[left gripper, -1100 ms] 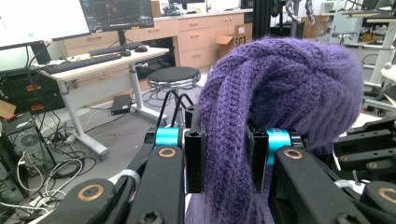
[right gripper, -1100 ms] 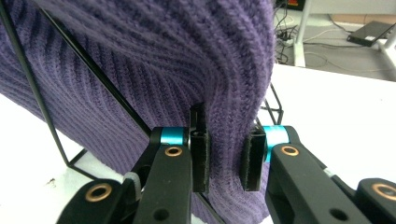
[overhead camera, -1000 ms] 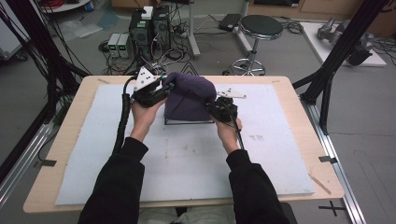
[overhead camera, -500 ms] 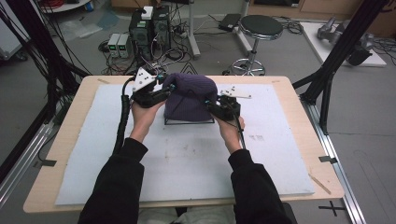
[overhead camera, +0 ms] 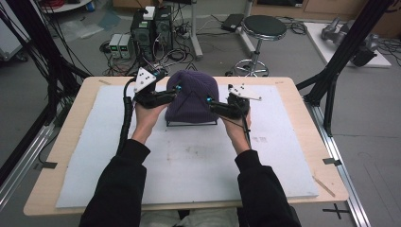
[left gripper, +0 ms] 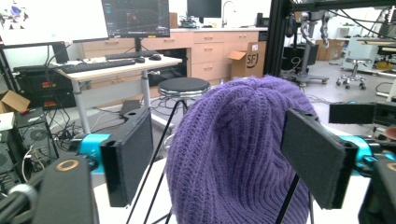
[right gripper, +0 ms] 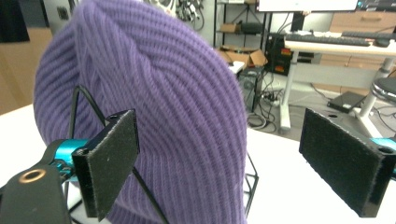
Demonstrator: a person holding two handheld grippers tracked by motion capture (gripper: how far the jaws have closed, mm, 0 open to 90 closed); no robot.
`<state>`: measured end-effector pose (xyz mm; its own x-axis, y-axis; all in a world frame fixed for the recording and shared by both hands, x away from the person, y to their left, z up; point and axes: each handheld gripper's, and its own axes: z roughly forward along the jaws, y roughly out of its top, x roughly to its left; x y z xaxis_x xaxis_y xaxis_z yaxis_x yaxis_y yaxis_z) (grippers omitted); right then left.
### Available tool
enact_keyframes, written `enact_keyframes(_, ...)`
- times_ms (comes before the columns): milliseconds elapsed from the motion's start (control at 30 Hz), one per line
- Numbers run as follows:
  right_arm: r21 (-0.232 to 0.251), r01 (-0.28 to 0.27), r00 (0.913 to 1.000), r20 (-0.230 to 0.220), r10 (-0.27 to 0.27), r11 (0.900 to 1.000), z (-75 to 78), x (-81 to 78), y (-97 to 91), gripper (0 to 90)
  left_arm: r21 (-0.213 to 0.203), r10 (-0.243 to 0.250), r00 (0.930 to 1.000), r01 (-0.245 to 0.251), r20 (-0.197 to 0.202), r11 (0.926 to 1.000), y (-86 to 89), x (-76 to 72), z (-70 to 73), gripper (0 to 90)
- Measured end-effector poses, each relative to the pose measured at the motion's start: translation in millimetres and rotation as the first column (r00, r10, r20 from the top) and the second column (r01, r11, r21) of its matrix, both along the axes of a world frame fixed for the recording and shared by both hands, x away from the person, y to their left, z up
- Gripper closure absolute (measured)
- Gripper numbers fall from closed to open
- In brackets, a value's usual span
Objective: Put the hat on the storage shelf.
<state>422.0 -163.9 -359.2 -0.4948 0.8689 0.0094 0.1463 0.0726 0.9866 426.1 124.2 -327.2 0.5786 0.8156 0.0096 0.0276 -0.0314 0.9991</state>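
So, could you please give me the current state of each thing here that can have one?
Purple beanie: pulled over a black wire stand, covering its top.
Wire stand: upright on the white mat, base showing below the beanie.
Left tongs: open, jaws either side of the beanie.
Right tongs: open, jaws straddling the beanie's edge.
White mat: flat on the table.

Wire stand (overhead camera: 191,124) mostly hidden under purple beanie (overhead camera: 192,97).
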Motion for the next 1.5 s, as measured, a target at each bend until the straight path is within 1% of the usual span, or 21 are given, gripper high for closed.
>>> enact_keyframes(67, 0.016, 0.002, 1.0, 0.006, -0.002, 0.9999, 1.4, -0.4, -3.1, 11.6, 0.006, 0.009, 1.0, -0.009, -0.001, 0.9999, 2.2, -0.6, 1.2, 22.1)
enact_keyframes(167, 0.027, 0.014, 0.9999, 0.004, -0.014, 0.9995, 3.5, -0.8, -9.1, 11.6, -0.004, 0.001, 1.0, -0.001, 0.008, 1.0, 6.3, -2.5, 3.3, 21.3)
enact_keyframes(333, 0.026, 0.036, 0.9993, 0.006, -0.036, 0.999, 6.9, -2.0, -18.9, 11.6, -0.013, 0.015, 0.9997, -0.015, 0.017, 0.9998, 11.7, -6.0, 6.5, 19.6)
enact_keyframes(433, 0.039, 0.044, 0.999, 0.005, -0.045, 0.9982, 9.4, -4.0, -23.6, 11.6, -0.011, 0.01, 0.9996, -0.01, 0.027, 0.9999, 15.5, -9.9, 9.2, 19.4)
enact_keyframes(500, 0.032, 0.048, 0.9988, -0.011, -0.047, 0.9984, 10.5, -6.2, -27.4, 11.6, -0.013, 0.005, 0.9991, -0.004, 0.042, 0.9999, 19.6, -14.2, 10.2, 19.4)
enact_keyframes(533, 0.017, 0.05, 0.9986, -0.021, -0.049, 0.9986, 11.0, -8.4, -30.4, 11.6, -0.012, 0.007, 0.9989, -0.007, 0.046, 0.9999, 21.9, -16.9, 9.9, 19.4)
enact_keyframes(600, -0.002, 0.06, 0.9981, -0.014, -0.06, 0.9982, 12.5, -13.0, -37.5, 11.6, -0.003, 0.008, 0.9988, -0.008, 0.047, 1.0, 25.9, -21.9, 8.2, 19.4)
enact_keyframes(700, 0.01, 0.089, 0.9961, -0.004, -0.089, 0.996, 15.5, -18.1, -49.9, 11.6, 0.001, 0.019, 0.9984, -0.019, 0.053, 0.9998, 29.7, -26.8, 6.9, 19.4)
enact_keyframes(767, 0.003, 0.106, 0.9941, -0.021, -0.106, 0.9943, 14.3, -19.0, -54.8, 11.6, 0.002, 0.017, 0.9987, -0.017, 0.048, 0.9999, 30.5, -28.7, 7.4, 19.4)
enact_keyframes(833, -0.012, 0.11, 0.9932, -0.035, -0.111, 0.9938, 11.8, -20.1, -58.0, 11.6, 0.012, 0.015, 0.9984, -0.016, 0.054, 0.9998, 31.1, -32.1, 7.6, 19.1)
enact_keyframes(900, -0.017, 0.116, 0.9928, -0.03, -0.116, 0.9931, 10.1, -23.7, -61.8, 11.6, 0.029, 0.017, 0.9981, -0.019, 0.06, 0.9994, 32.6, -36.7, 7.3, 19.2)
enact_keyframes(1000, -0.019, 0.142, 0.9897, -0.013, -0.142, 0.9897, 9.1, -31.4, -71.1, 11.6, 0.052, 0.014, 0.998, -0.017, 0.061, 0.9985, 36.4, -42.5, 7.3, 19.0)
enact_keyframes(1067, -0.016, 0.158, 0.9874, -0.001, -0.158, 0.9873, 8.5, -36.2, -78.3, 11.7, 0.056, 0.014, 0.998, -0.017, 0.062, 0.9983, 40.3, -47.0, 7.2, 19.0)
enact_keyframes(1133, -0.024, 0.163, 0.9863, -0.022, -0.164, 0.9863, 8.5, -39.7, -86.6, 11.6, 0.055, 0.015, 0.9977, -0.019, 0.066, 0.9983, 44.4, -52.1, 6.6, 19.0)
enact_keyframes(1167, -0.018, 0.165, 0.9858, -0.027, -0.166, 0.9861, 8.7, -42.4, -91.9, 11.7, 0.059, 0.015, 0.9976, -0.02, 0.068, 0.9981, 46.2, -54.6, 6.3, 18.9)
enact_keyframes(1233, -0.004, 0.179, 0.9837, -0.015, -0.179, 0.9838, 8.2, -48.5, -99.6, 11.6, 0.064, 0.016, 0.9973, -0.021, 0.072, 0.9978, 49.9, -59.1, 5.4, 18.9)
enact_keyframes(1300, -0.014, 0.18, 0.9836, -0.004, -0.18, 0.9836, 7.0, -52.8, -105.4, 11.6, 0.064, 0.021, 0.9971, -0.026, 0.072, 0.9976, 54.3, -62.3, 4.9, 18.9)
enact_keyframes(1367, -0.022, 0.186, 0.9825, -0.004, -0.186, 0.9823, 4.0, -57.3, -111.9, 11.7, 0.051, 0.028, 0.9974, -0.031, 0.067, 0.9982, 58.7, -64.9, 5.3, 18.7)
enact_keyframes(1400, -0.02, 0.185, 0.9827, -0.006, -0.185, 0.9825, 2.3, -59.0, -114.6, 11.6, 0.045, 0.028, 0.9975, -0.031, 0.065, 0.9985, 60.6, -66.2, 5.7, 18.7)
enact_keyframes(1467, -0.029, 0.185, 0.9821, -0.03, -0.186, 0.9823, 0.9, -61.0, -118.3, 11.6, 0.051, 0.031, 0.9971, -0.035, 0.07, 0.9981, 63.9, -69.7, 6.7, 18.7)
enact_keyframes(1500, -0.026, 0.172, 0.9841, -0.04, -0.173, 0.9848, 0.9, -61.9, -120.2, 11.6, 0.056, 0.032, 0.9969, -0.036, 0.072, 0.9978, 65.6, -71.8, 7.2, 18.7)
